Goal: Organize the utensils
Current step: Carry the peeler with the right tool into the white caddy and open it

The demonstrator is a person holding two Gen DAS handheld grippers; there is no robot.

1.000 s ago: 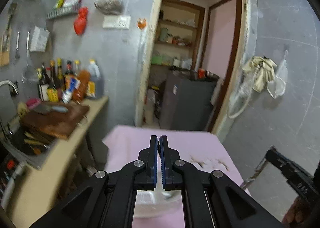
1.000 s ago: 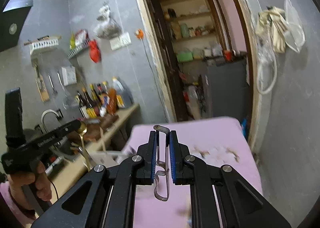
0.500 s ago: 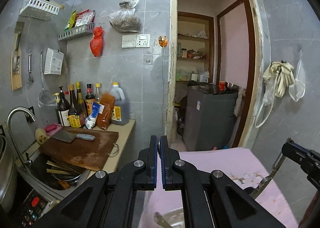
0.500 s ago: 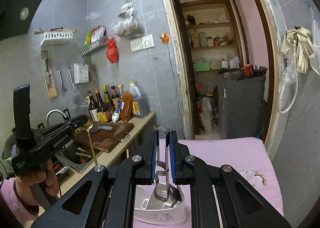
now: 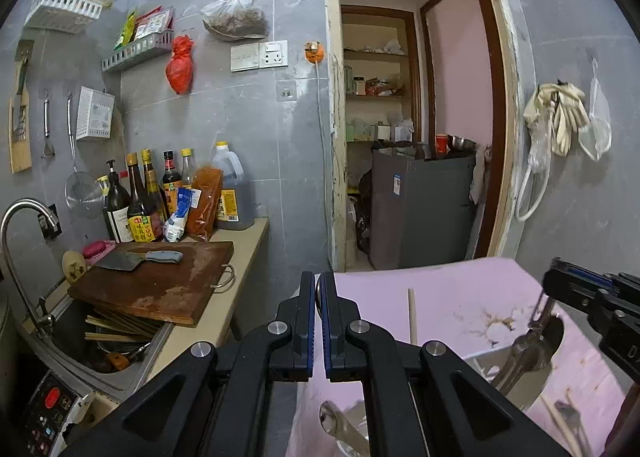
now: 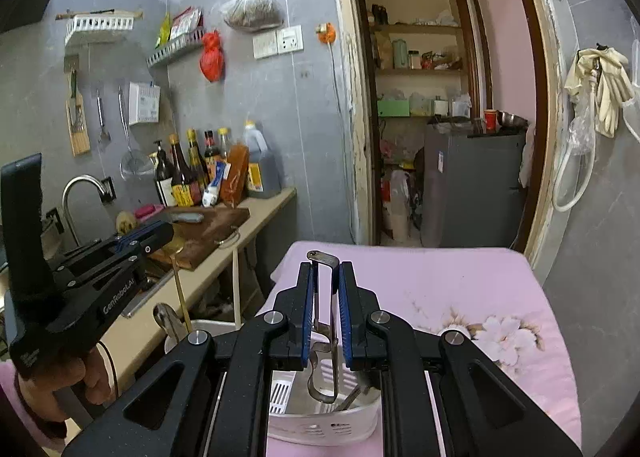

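Shiny metal peeler (image 6: 323, 337), white plastic caddy (image 6: 320, 423)

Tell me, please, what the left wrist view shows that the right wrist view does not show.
Only the left wrist view: chopsticks in the sink, a control panel, and the right tongs from the side, shut on a metal utensil. Only the right wrist view: the hand holding the left tongs, a gold spoon hanging from them, and the slotted inside of the white holder. Both: the cutting board, the bottles, the pink cloth.
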